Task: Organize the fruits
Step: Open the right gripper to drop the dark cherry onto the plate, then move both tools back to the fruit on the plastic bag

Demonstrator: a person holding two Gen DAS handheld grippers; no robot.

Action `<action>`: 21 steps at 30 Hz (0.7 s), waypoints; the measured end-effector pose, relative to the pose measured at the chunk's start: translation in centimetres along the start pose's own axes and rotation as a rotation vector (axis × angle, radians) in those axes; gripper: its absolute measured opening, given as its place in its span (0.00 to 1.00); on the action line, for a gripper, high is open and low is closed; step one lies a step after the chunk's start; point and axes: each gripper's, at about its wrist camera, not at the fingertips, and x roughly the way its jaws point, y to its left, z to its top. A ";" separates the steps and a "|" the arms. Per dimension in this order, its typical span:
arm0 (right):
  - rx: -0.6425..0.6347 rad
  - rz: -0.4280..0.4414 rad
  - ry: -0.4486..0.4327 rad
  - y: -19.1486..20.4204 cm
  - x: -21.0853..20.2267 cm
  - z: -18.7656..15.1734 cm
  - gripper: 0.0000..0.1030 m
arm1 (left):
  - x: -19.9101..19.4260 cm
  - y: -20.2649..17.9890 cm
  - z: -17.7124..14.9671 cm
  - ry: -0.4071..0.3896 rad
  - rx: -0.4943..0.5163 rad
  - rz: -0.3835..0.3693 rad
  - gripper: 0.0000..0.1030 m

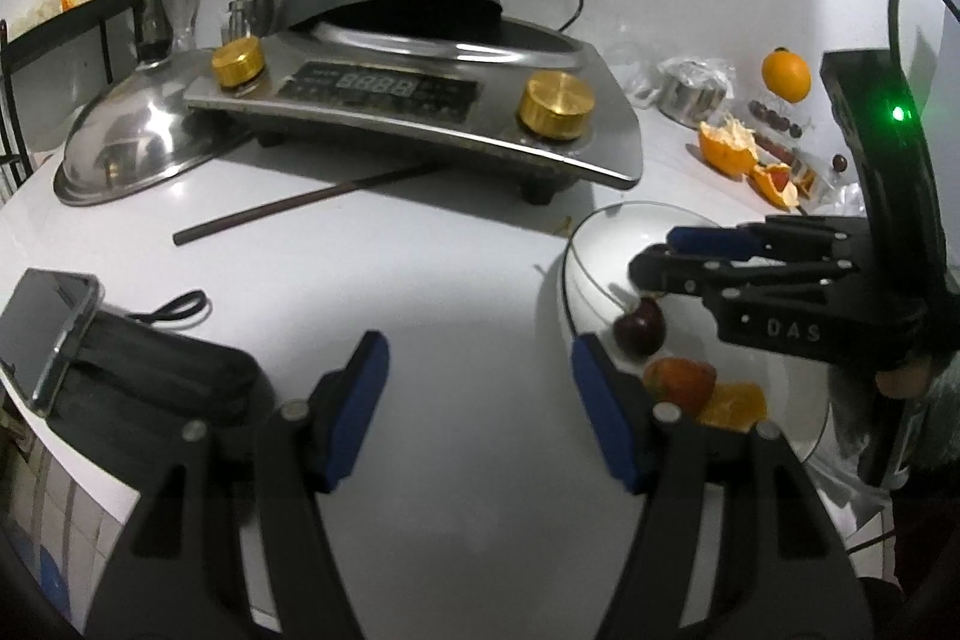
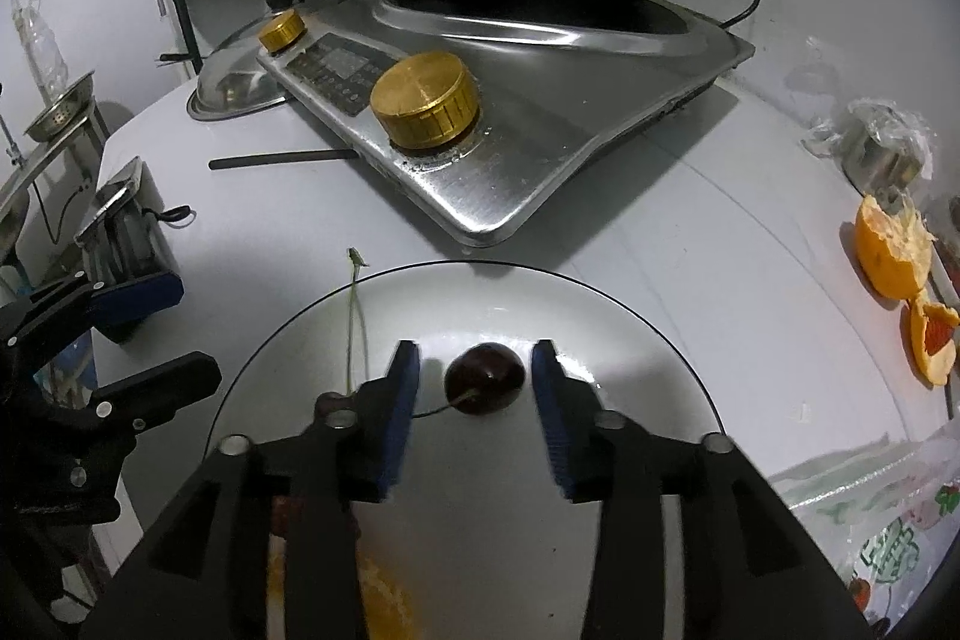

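A dark red cherry (image 2: pixel 486 379) with its stem lies on the round plate (image 2: pixel 480 298). My right gripper (image 2: pixel 475 352) is open around it, and both blue pads stand clear of the fruit. In the left wrist view the same right gripper (image 1: pixel 654 256) hovers just over that cherry (image 1: pixel 641 325) on the plate (image 1: pixel 630 226), beside a red fruit piece (image 1: pixel 681 382) and an orange segment (image 1: pixel 735 403). My left gripper (image 1: pixel 480 346) is open over bare white table left of the plate, holding nothing. A whole orange (image 1: pixel 786 74) and orange peel (image 1: pixel 726 148) lie at the far right.
An induction cooker (image 1: pixel 420 100) carrying a wok fills the back of the table, a steel lid (image 1: pixel 132 142) leaning at its left. A dark chopstick (image 1: pixel 300 208) lies in front. A phone on a black pouch (image 1: pixel 48 334) sits at the near left edge. A bagged steel cup (image 1: pixel 696 91) stands near the orange.
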 end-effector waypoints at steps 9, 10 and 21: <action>0.023 -0.004 -0.052 -0.6 -3.4 -0.6 0.46 | -1.9 -1.5 0.1 -0.023 0.014 0.007 0.63; 0.025 -0.006 -0.056 -0.7 -3.8 -0.7 0.46 | -2.2 -1.8 0.1 -0.026 0.017 0.004 0.63; 0.063 -0.029 -0.105 -2.1 -8.7 -3.7 0.46 | -4.7 -5.6 -0.3 -0.052 0.067 -0.008 0.63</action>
